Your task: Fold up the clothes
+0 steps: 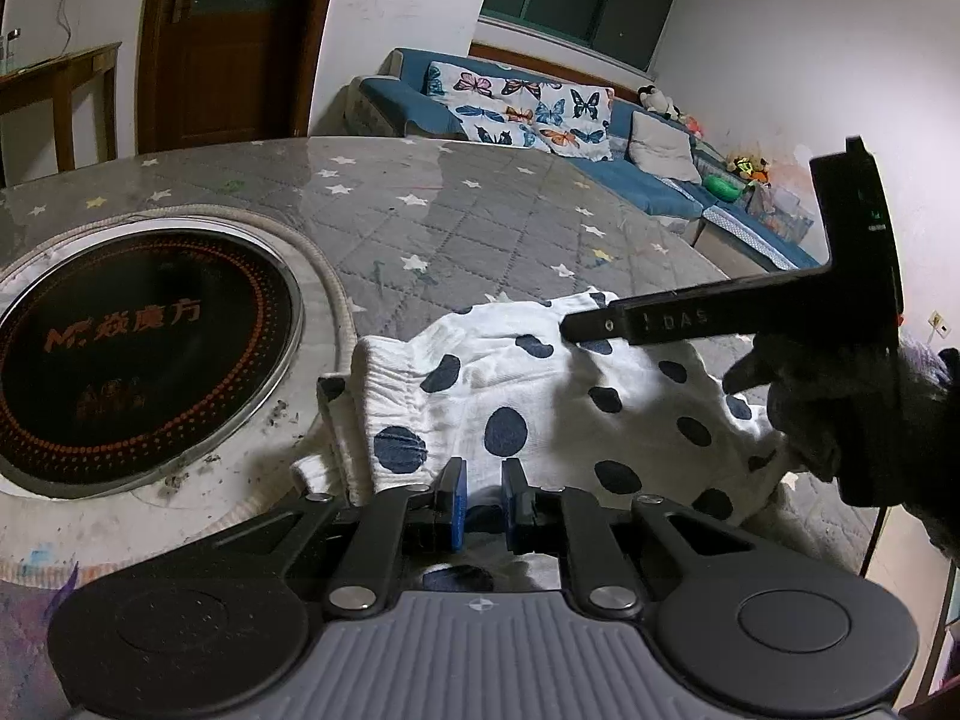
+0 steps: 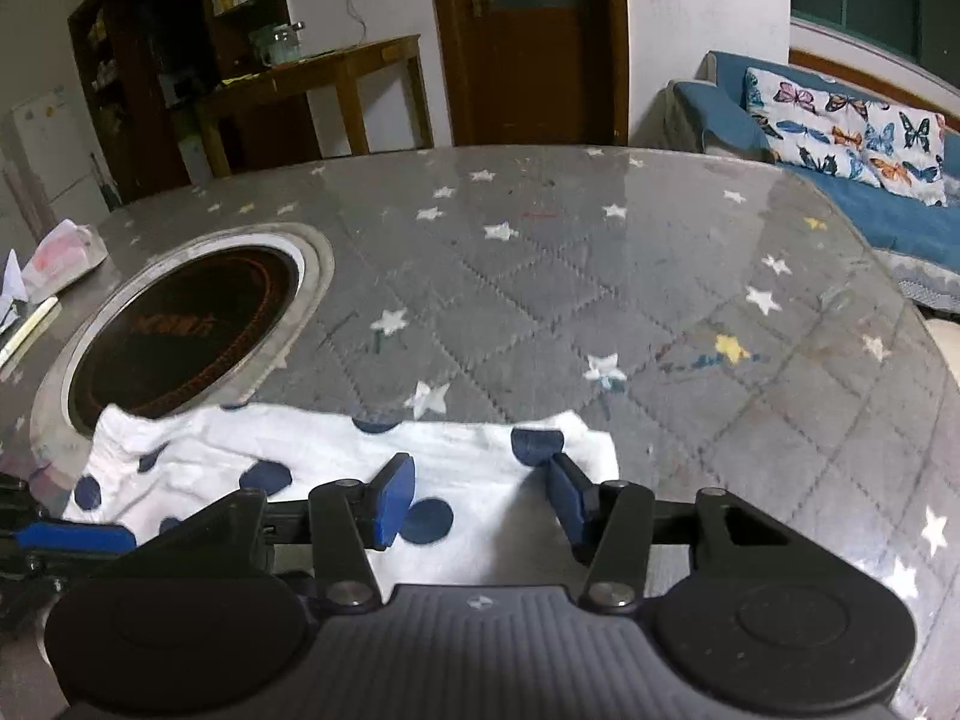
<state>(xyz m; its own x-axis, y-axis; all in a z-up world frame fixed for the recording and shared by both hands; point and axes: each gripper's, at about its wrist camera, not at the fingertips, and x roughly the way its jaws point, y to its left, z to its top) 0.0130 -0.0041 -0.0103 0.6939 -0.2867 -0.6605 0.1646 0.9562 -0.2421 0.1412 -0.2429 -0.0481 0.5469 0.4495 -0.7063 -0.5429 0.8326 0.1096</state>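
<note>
- Nearest to us in the left wrist view, our left gripper (image 1: 482,495) has its blue pads (image 1: 454,504) drawn narrow, with the near edge of the garment bunched between them; whether they actually pinch the cloth we cannot tell.
- We see the white garment with navy dots (image 1: 540,396) lying rumpled on the grey star-patterned table (image 1: 456,222), its ribbed waistband toward nine o'clock.
- At three o'clock in that view our right gripper (image 1: 738,315) reaches over the cloth, held by a gloved hand (image 1: 852,414).
- From the right wrist view, our right gripper (image 2: 480,495) stands about half open above the garment (image 2: 336,450), nothing between its pads (image 2: 393,498).
- We find the round black cooktop (image 2: 180,324) set into the table at ten o'clock, touching the cloth's far corner.
- Beyond the table at one o'clock sits a blue sofa (image 1: 624,180) with a butterfly cushion (image 1: 528,108).
</note>
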